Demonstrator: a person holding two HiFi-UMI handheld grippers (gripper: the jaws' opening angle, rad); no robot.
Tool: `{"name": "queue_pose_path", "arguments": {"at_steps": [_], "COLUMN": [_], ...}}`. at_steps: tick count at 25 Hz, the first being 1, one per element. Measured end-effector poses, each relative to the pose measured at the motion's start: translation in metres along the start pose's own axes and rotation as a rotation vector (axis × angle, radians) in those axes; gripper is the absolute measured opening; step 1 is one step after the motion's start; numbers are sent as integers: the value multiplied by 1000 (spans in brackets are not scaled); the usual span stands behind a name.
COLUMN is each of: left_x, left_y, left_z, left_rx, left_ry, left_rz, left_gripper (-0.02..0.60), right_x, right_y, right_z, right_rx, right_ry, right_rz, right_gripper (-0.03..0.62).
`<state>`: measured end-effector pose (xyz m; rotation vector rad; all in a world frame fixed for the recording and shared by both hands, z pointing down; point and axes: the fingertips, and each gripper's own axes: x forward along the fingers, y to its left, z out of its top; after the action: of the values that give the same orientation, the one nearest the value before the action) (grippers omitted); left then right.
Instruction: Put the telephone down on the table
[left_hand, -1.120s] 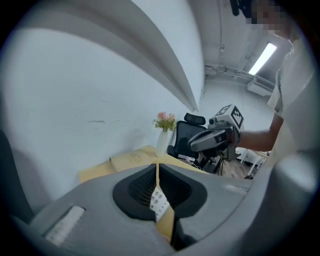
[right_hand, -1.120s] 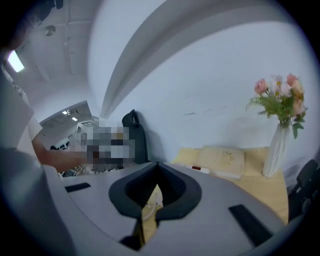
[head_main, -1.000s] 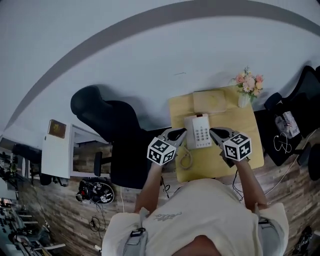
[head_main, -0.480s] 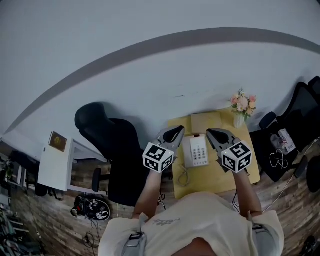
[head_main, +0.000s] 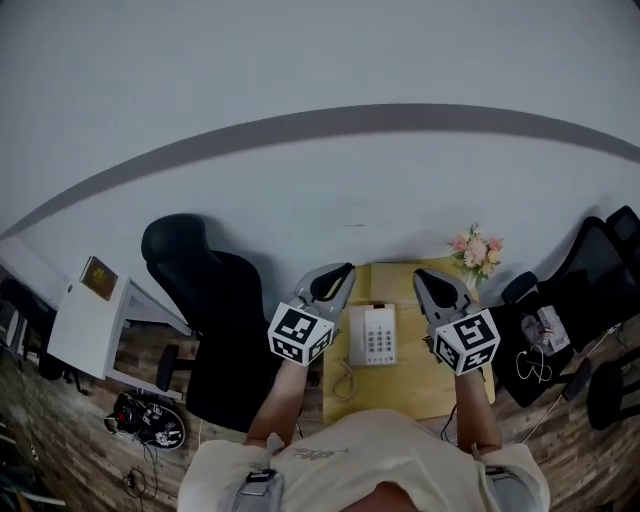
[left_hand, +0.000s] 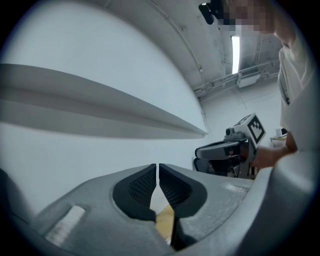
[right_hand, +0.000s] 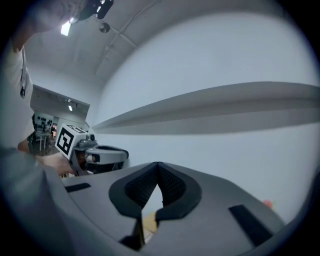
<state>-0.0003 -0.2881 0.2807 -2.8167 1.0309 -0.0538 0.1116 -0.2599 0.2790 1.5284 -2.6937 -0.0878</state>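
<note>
So the telephone (head_main: 372, 335) is lying flat on the yellow table (head_main: 415, 385), keypad facing up. Its curly cord (head_main: 343, 378) is hanging around the left side, near the table edge. Neither claw is touching it.

In the head view the left claw (head_main: 343, 270) and the right claw (head_main: 426, 275) are being held up on either side of it. The phone is showing in the gap between the two, about level with their back ends rather than their tips. Both tips are pointing away from the person, toward the pale wall (head_main: 300, 60) with the grey stripe (head_main: 350, 120) (so they're aiming out past the phone, not down at it).

In the left gripper view, the pads (left_hand: 141, 186) are squeezed together with only a hairline slit between them. Nothing is sitting in there. A little sliver of the yellow table is peeking through under the pads, and the right claw is showing off to the right, well apart.

The right gripper view is pretty much the same deal. Its pads (right_hand: 172, 186) are meeting at the tip and gripping nothing, and the left claw is hanging off to the left.

Around the table, some pink flowers (head_main: 476, 250) are standing at the back right corner, clear of the phone. A black chair (head_main: 205, 275) is sitting just left of the table, and a white cabinet (head_main: 75, 320) is further left still.
</note>
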Motion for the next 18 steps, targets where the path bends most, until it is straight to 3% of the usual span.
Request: {"name": "queue_pose_path", "arguments": {"at_steps": [7,18], "left_x": [-10,-13], "left_y": [10,-1], "left_z": [-11,-42], "left_rx": [-37,-83], "left_ry": [-1,65], "left_rz": [80,55], "left_gripper": [28,28], "right_x": [8,7], "right_y": [1,7], "right_z": [-6,-35], "right_rx": [-28,19], "right_ry": [17,84], "right_rz": [-7,25], "right_gripper": [2,1]}}
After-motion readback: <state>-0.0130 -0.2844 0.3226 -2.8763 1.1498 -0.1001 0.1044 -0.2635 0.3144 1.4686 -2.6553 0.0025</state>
